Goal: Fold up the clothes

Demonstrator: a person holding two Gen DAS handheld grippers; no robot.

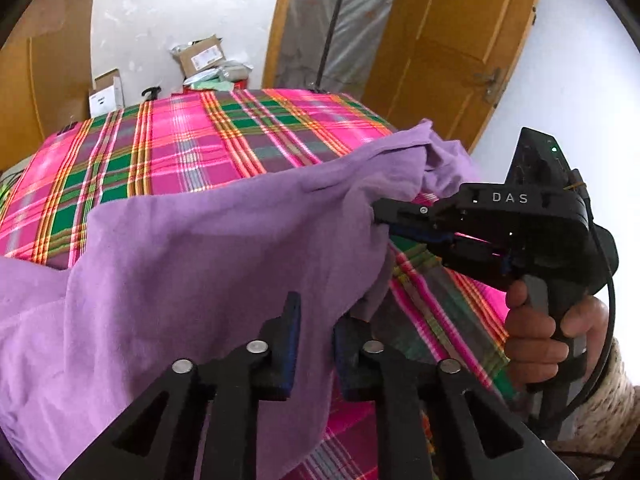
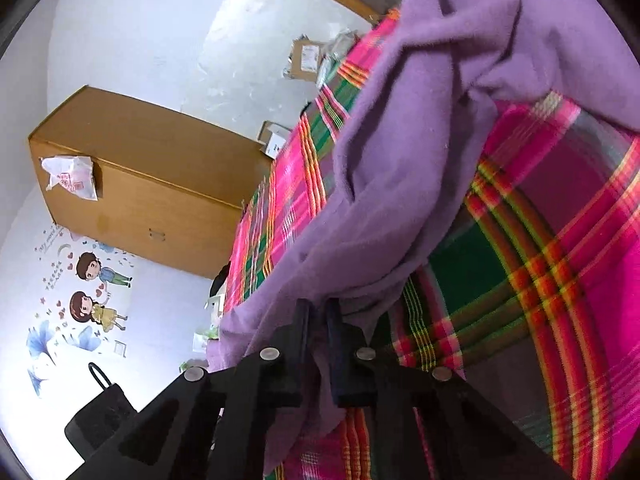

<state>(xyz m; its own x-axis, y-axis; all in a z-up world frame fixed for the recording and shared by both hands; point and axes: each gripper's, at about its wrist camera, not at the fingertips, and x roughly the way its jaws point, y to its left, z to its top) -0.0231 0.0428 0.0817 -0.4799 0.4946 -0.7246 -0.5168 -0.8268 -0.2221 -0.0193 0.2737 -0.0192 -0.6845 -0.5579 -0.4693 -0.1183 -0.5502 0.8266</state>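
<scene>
Left gripper (image 1: 316,320) is clamped on an edge of the purple garment (image 1: 192,264); right gripper (image 2: 318,322) likewise pinches a fold of it. The garment hangs lifted between them above the plaid bedsheet (image 1: 192,140). A wooden cabinet (image 2: 160,184) stands beyond.

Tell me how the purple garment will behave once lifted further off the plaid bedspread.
The purple garment is probably floppy: it sags between the left gripper and right gripper. Likely light, since it bunches in soft folds. The matte weave suggests it won't slip.

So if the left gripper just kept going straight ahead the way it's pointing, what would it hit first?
Probably more of the purple garment that the left gripper already pinches; beyond it lies the plaid bedspread.
</scene>
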